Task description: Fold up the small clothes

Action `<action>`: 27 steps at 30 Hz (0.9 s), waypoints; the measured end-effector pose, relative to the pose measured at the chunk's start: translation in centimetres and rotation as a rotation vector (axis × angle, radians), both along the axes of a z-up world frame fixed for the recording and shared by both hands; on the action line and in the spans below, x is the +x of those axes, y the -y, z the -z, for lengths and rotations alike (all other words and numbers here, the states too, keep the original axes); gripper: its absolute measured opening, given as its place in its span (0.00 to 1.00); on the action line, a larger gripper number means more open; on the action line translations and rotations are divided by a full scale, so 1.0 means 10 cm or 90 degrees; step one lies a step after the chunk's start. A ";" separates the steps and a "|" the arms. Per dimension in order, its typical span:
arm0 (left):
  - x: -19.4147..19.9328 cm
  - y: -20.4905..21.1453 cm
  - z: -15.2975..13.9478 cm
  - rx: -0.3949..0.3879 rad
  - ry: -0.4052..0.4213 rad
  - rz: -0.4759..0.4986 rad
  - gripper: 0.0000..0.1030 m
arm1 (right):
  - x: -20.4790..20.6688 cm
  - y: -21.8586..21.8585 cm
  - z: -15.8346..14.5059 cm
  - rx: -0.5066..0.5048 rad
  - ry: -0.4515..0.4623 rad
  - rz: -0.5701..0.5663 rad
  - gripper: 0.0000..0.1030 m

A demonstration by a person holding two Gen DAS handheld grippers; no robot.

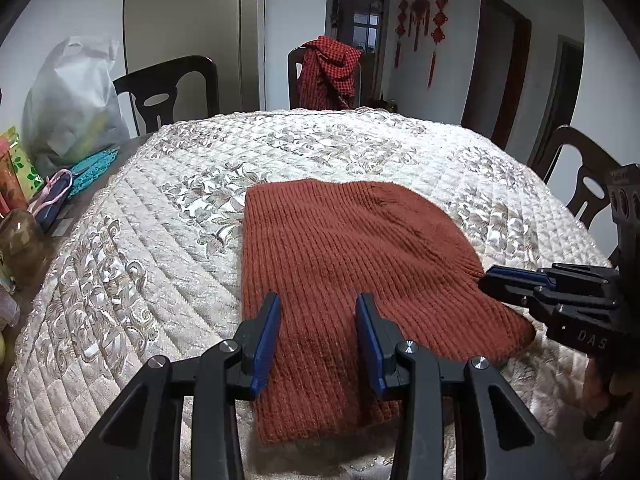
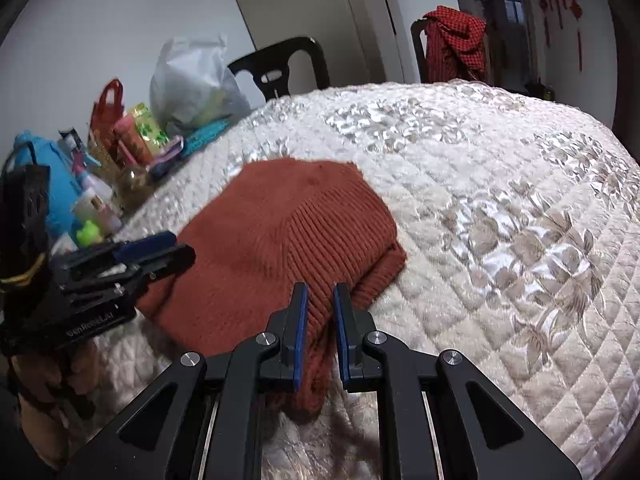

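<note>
Your right gripper [image 2: 320, 300] pinched the rust knit hat's [image 1: 340, 264] edge on the quilted cover [image 1: 160, 220], left gripper [image 1: 318, 308] spread apart above it; bulky ribbing could slip free mid-fold

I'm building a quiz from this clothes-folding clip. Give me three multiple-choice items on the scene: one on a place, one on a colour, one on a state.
1. Where does the knit garment lie?
A. On the quilted table cover
B. Over a chair back
C. On the floor

2. What colour is the knit garment?
A. Turquoise
B. Rust red
C. White

3. How do the left tongs stand?
A. Shut on the knit garment
B. Open above the knit garment
C. Shut on a bottle

Answers:
1 A, it lies flat on the cover in both views.
2 B, its ribbed knit is rust red.
3 B, a wide gap shows between the fingers; the right tongs pinch its edge.
</note>
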State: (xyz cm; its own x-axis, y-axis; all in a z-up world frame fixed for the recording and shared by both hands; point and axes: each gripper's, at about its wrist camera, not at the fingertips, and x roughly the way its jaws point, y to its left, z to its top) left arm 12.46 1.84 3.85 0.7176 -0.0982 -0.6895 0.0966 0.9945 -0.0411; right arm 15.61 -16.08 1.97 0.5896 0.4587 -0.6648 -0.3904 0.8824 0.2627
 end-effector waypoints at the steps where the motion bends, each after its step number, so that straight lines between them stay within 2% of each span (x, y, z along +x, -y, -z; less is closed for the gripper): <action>1: 0.00 0.01 0.01 0.006 -0.002 -0.001 0.40 | 0.00 -0.02 0.03 -0.015 -0.002 -0.004 0.13; 4: -0.05 0.03 -0.04 0.009 0.001 -0.010 0.40 | -0.04 -0.01 -0.01 -0.022 0.000 0.003 0.14; 9: -0.20 0.07 -0.06 -0.006 0.009 -0.005 0.40 | -0.30 -0.08 -0.15 -0.017 0.049 -0.030 0.14; 13: -0.21 0.09 0.03 -0.002 -0.005 -0.007 0.40 | -0.31 -0.18 0.04 -0.057 0.033 -0.045 0.14; 16: -0.26 0.09 0.03 -0.002 -0.005 -0.011 0.40 | -0.31 -0.11 0.02 -0.032 0.024 -0.038 0.15; 21: -0.34 0.08 0.04 -0.007 -0.004 -0.016 0.40 | -0.38 -0.08 -0.08 -0.019 0.046 -0.039 0.15; 25: -0.39 0.08 0.08 -0.005 -0.008 -0.014 0.40 | -0.36 -0.11 0.06 -0.048 0.018 -0.042 0.15; 27: -0.44 0.07 0.09 -0.005 -0.006 -0.013 0.40 | -0.39 -0.08 0.09 -0.040 0.012 -0.043 0.15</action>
State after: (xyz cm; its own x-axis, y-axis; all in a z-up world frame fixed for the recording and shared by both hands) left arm 8.03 1.11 2.93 0.7128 -0.0883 -0.6958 0.0752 0.9959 -0.0493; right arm 11.68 -15.26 1.05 0.5716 0.4557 -0.6824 -0.4541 0.8683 0.1995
